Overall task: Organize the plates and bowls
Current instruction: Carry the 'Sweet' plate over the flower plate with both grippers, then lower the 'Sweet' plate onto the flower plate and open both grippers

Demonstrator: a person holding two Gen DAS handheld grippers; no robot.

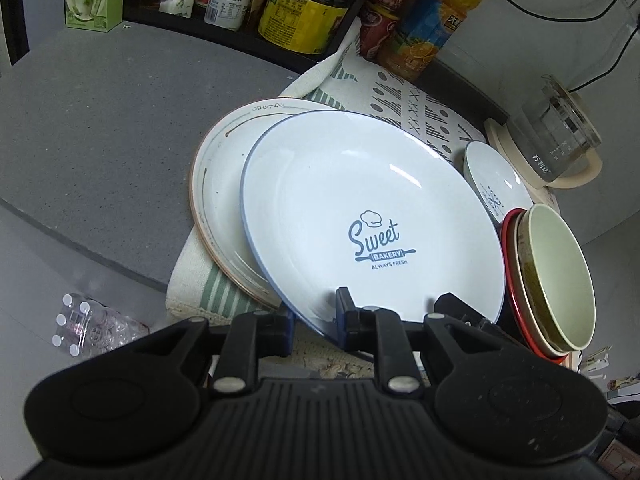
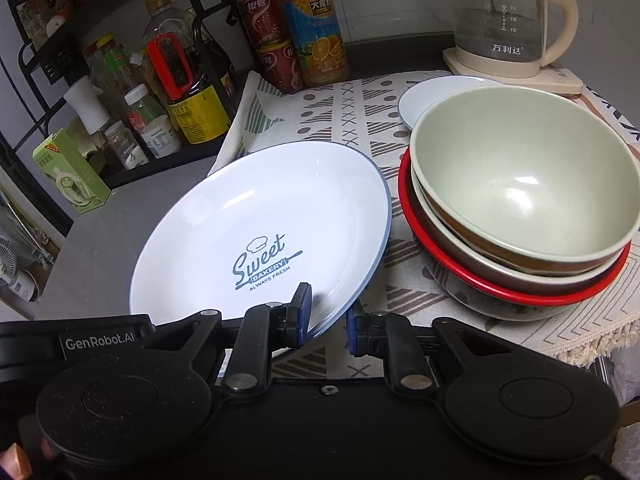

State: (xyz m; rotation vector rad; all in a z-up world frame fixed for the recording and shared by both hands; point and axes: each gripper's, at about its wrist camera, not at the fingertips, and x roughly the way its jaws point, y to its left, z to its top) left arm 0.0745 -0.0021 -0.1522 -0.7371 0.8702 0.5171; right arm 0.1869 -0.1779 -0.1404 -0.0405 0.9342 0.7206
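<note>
Grey tabletop [image 1: 100,128] with a patterned cloth [image 2: 348,120] spread over its right part; a rack of bottles [image 2: 176,80] lines the back. Left hand-held gripper [image 1: 314,322] and right hand-held gripper [image 2: 328,322] are both clenched on the near rim of the same plate [image 1: 360,216], one blue pad above the rim and one below. Plate is tilted, held off the cloth, overlapping a second plate [image 1: 218,184] behind it. Print on the held plate reads "Sweet BAKERY ALWAYS FRESH". Left tool housing in the right view reads "GenRobot.AI". Kettle [image 2: 504,20] at the back right carries Chinese characters. Bowl stack [image 2: 520,200], green bowl on top and red-rimmed one at the bottom, sits just right of the plate, close to the cloth's fringed edge. Small plate [image 2: 416,100] lies behind the stack. Bare tabletop lies open to the left.
</note>
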